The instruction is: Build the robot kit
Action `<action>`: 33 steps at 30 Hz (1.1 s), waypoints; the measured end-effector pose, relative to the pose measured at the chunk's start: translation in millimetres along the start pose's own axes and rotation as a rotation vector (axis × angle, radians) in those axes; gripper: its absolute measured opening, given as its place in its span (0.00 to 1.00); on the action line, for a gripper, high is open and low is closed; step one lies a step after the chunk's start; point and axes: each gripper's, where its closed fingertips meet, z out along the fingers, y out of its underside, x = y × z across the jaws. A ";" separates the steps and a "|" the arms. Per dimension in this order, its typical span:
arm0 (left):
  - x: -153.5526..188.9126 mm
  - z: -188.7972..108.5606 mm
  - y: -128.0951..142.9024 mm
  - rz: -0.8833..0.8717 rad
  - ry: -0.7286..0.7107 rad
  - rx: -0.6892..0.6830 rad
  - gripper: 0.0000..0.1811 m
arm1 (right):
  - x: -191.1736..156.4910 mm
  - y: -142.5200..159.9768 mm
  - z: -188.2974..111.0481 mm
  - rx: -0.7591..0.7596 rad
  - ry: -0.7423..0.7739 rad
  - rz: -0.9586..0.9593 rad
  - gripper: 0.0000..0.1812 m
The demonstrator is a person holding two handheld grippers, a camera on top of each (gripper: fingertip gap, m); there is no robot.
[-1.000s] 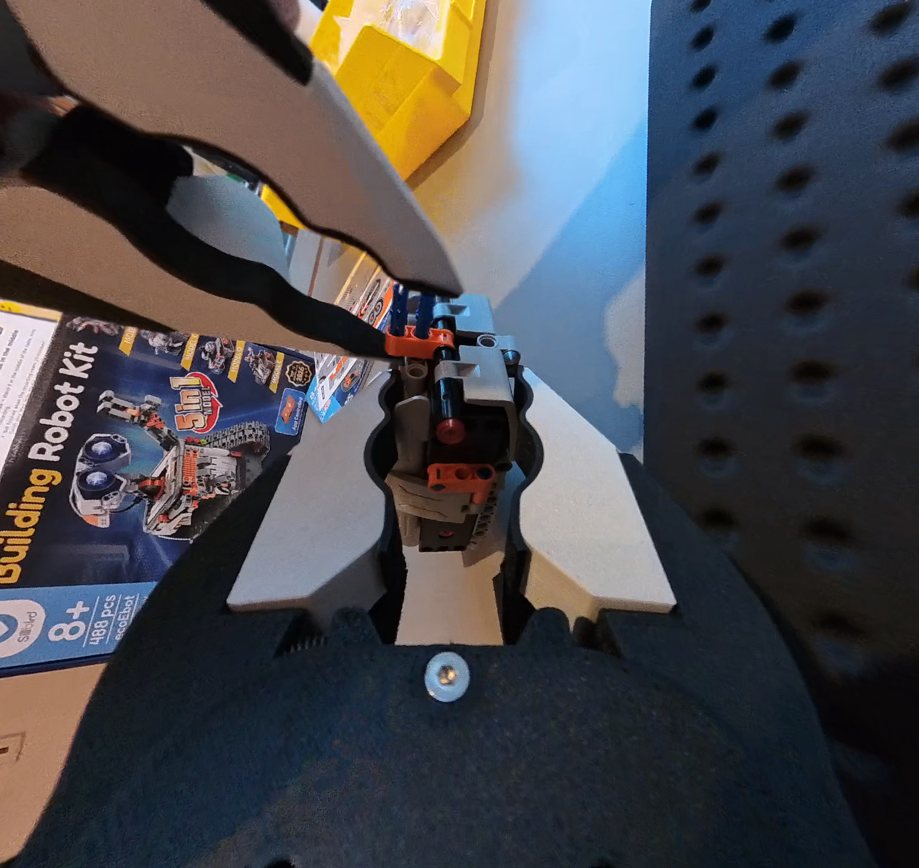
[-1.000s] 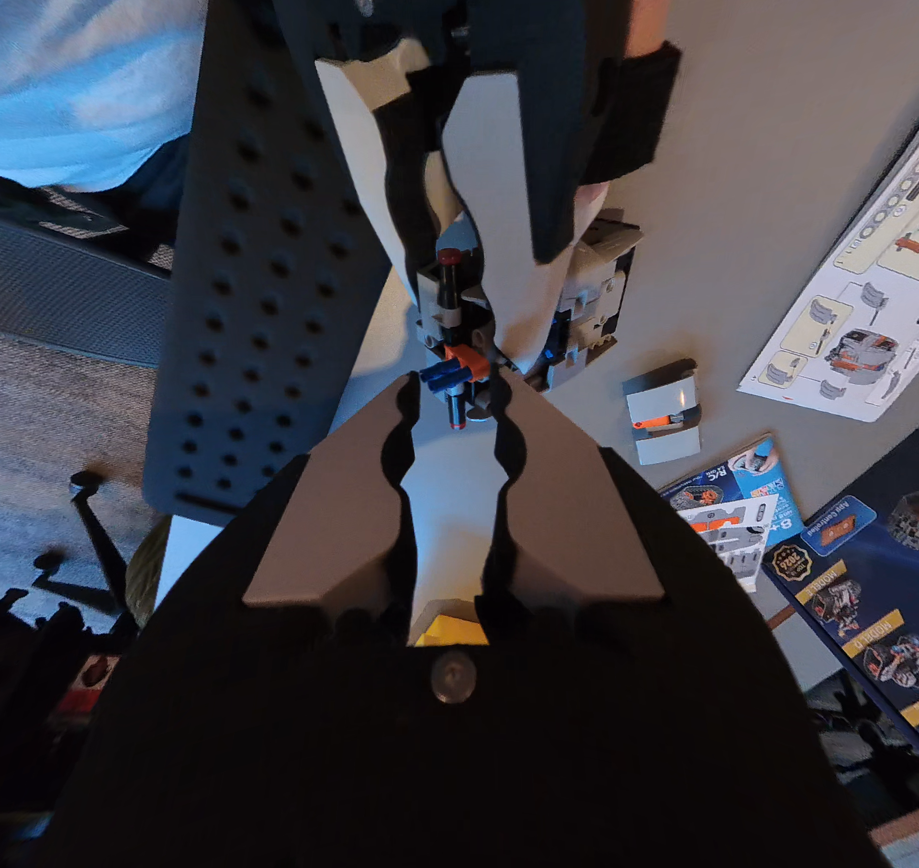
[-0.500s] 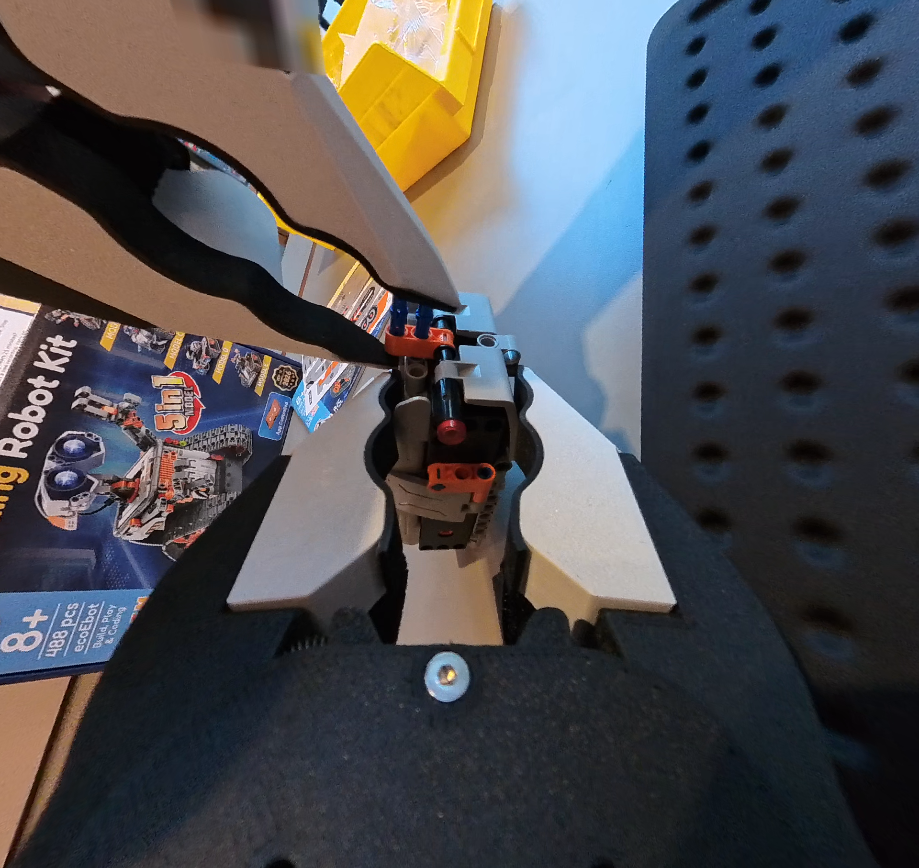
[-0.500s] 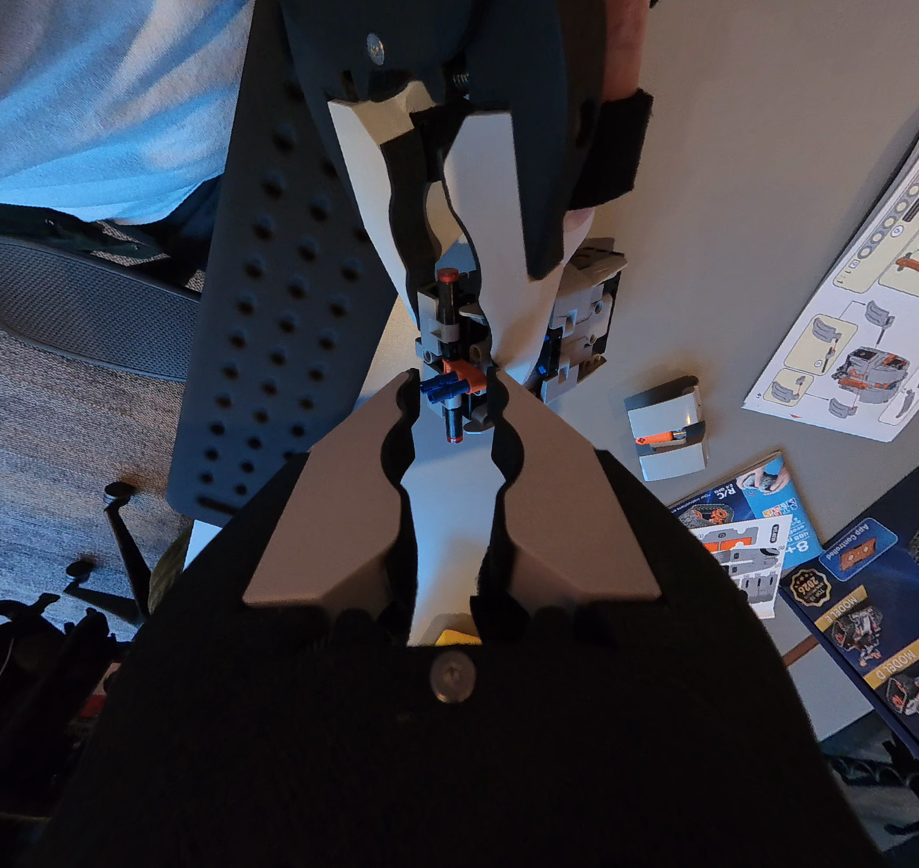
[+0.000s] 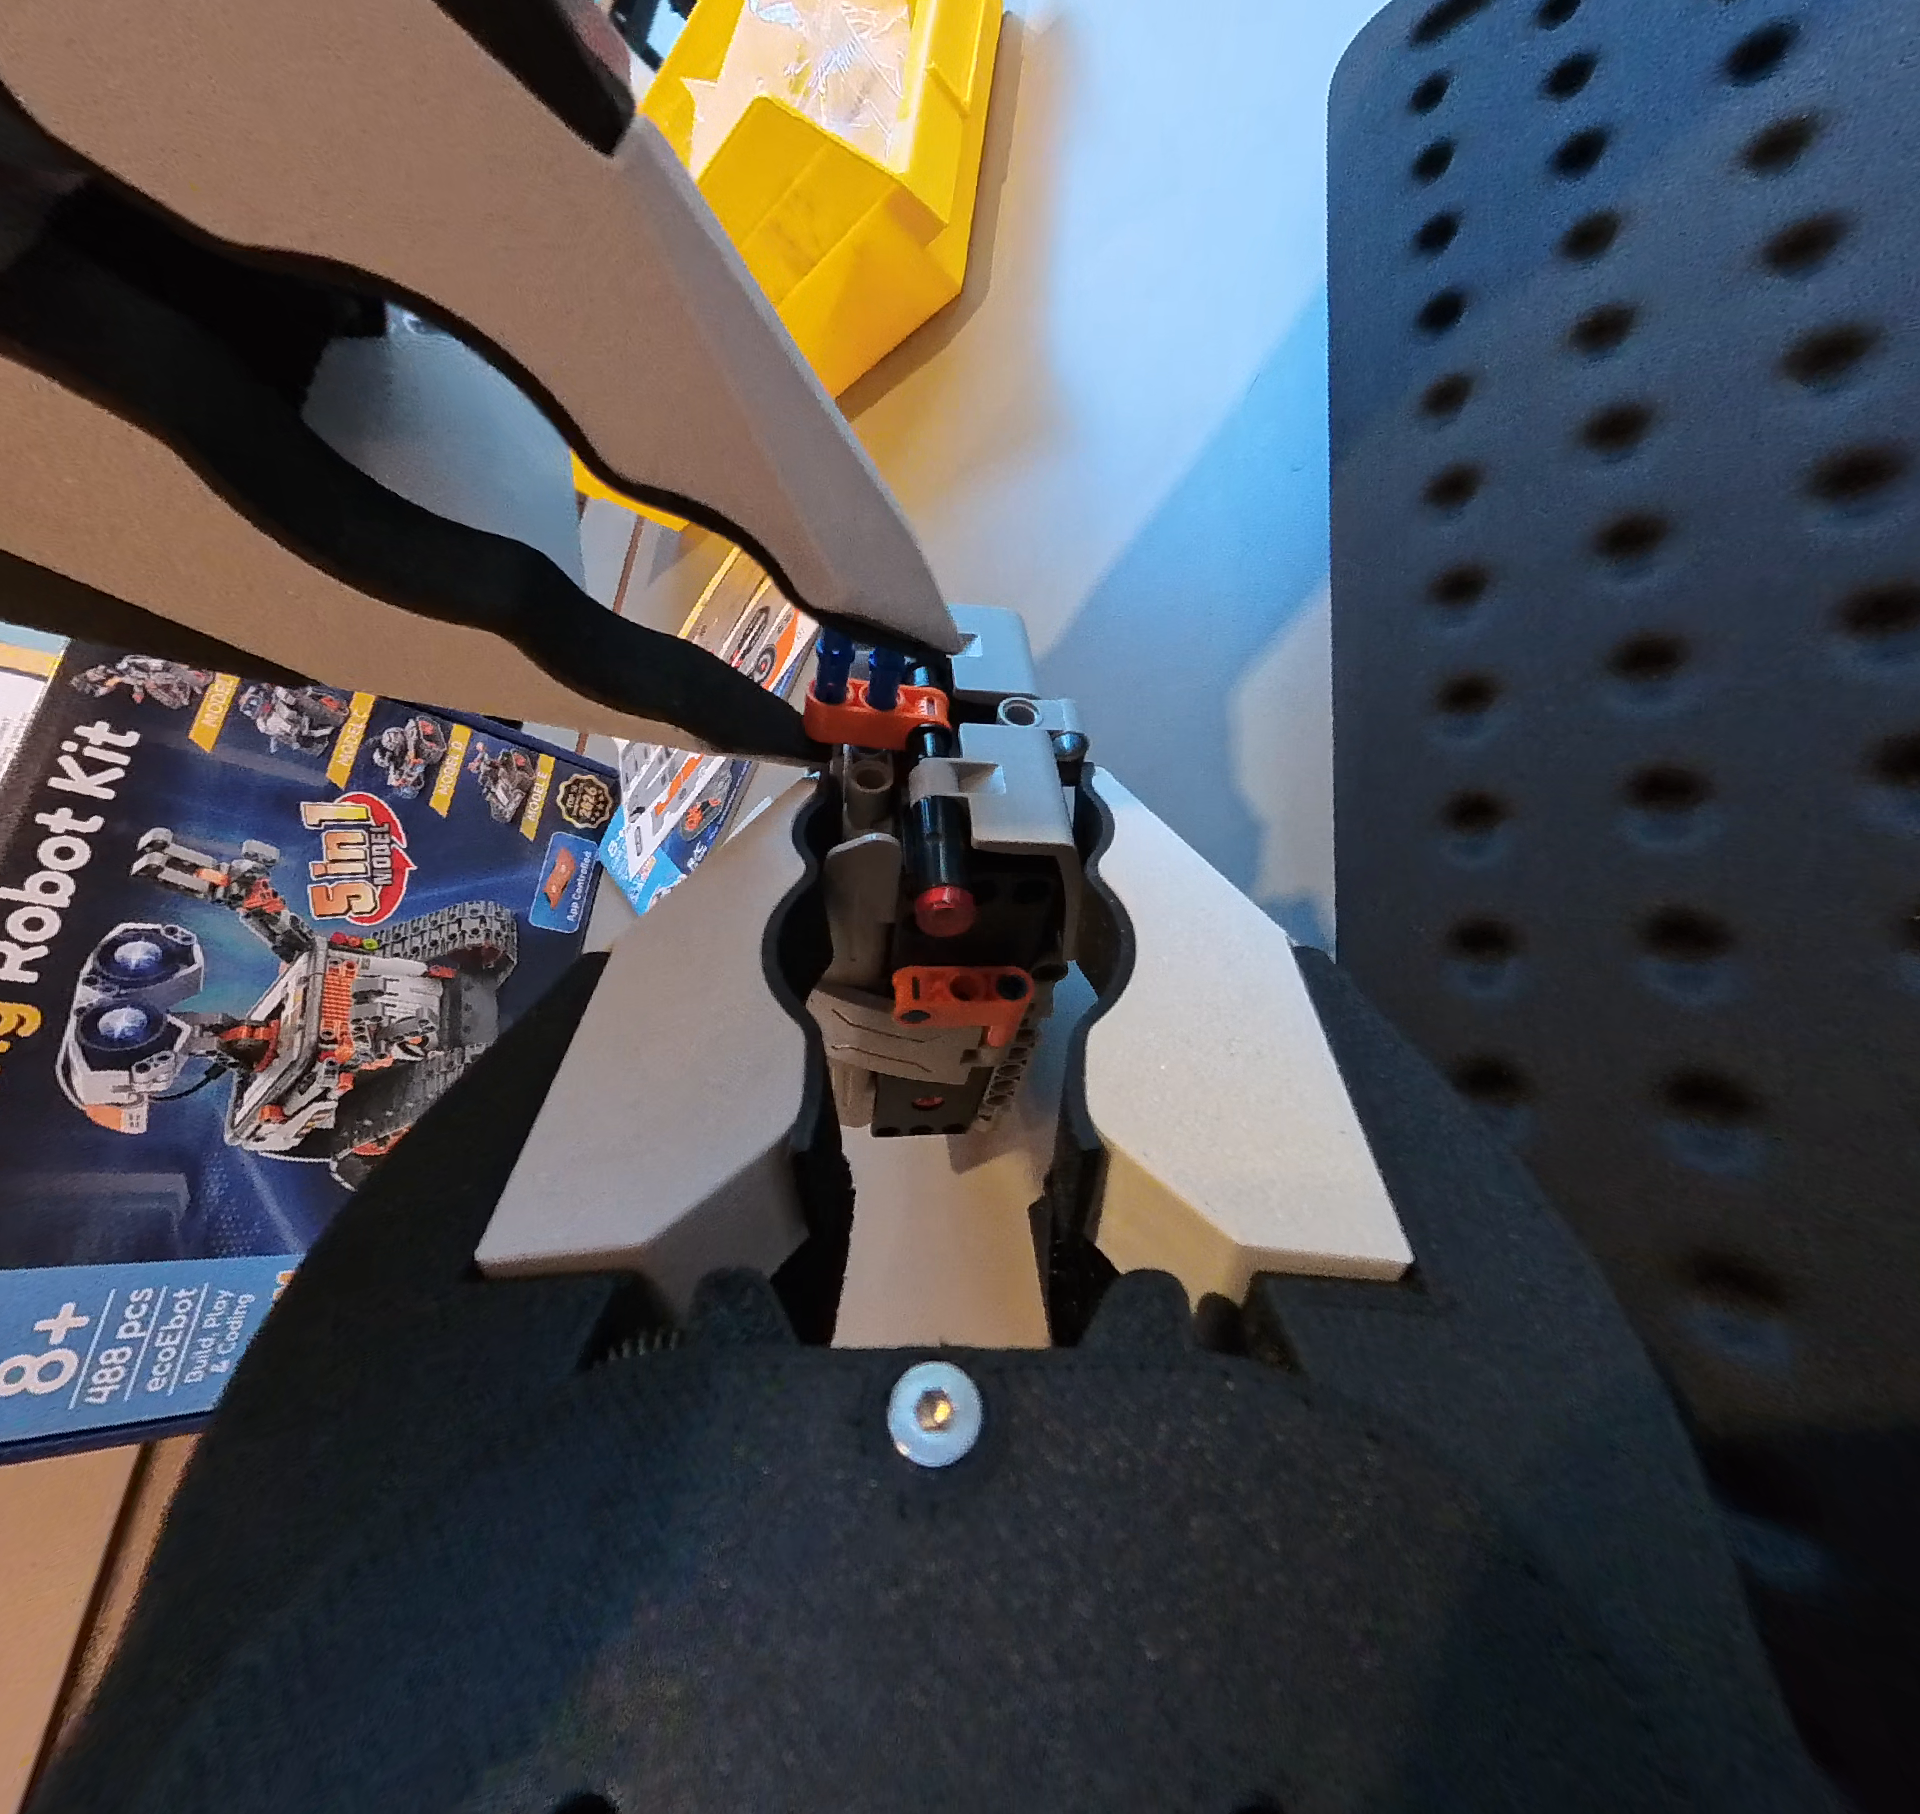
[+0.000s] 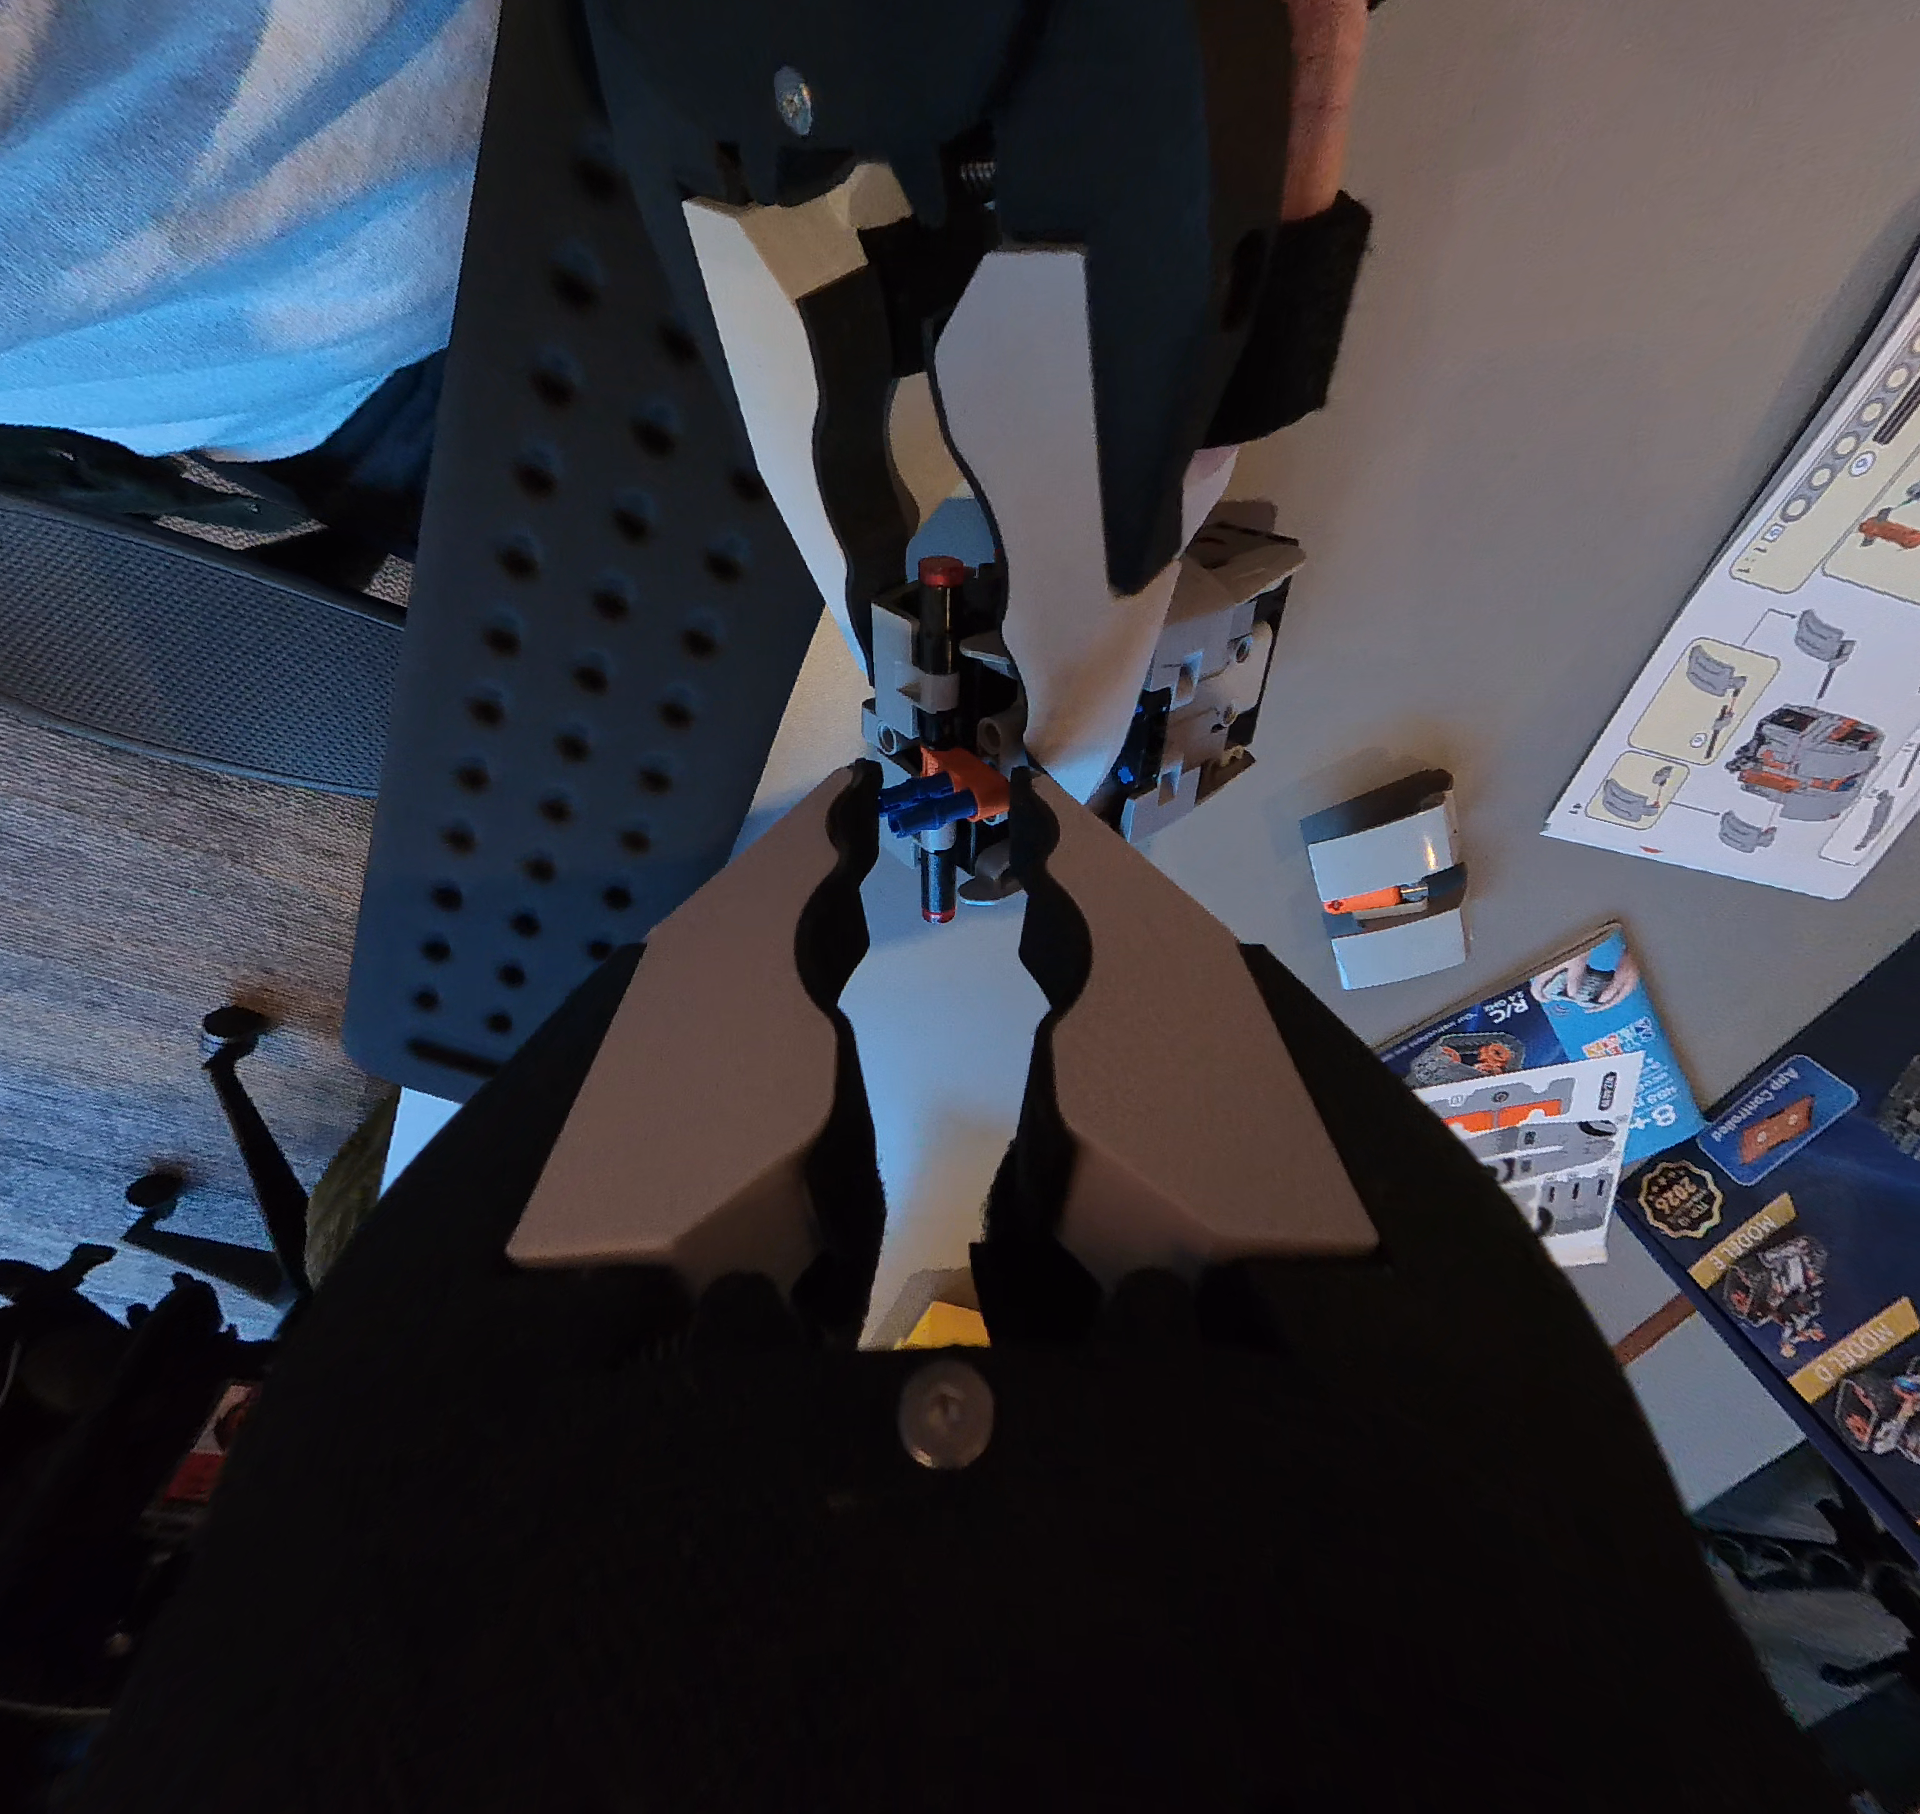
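Left gripper (image 5: 951, 777) clamps brick assembly (image 5: 940, 923); right gripper (image 6: 940, 793) pinches orange beam (image 6: 961, 777)

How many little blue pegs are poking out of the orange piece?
2. Both blue pegs stand side by side in the orange piece, by the right gripper fingers. Others may be hidden inside the model.

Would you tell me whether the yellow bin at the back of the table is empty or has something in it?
Not empty: the yellow bin holds crumpled clear plastic, seemingly bags, in the left wrist view. Whether the bags hold parts, I cannot tell.
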 end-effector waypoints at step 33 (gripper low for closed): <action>-7.2 1.3 0.9 -0.098 0.013 0.023 0.24 | 9.8 2.3 -3.9 -0.028 0.073 0.266 0.13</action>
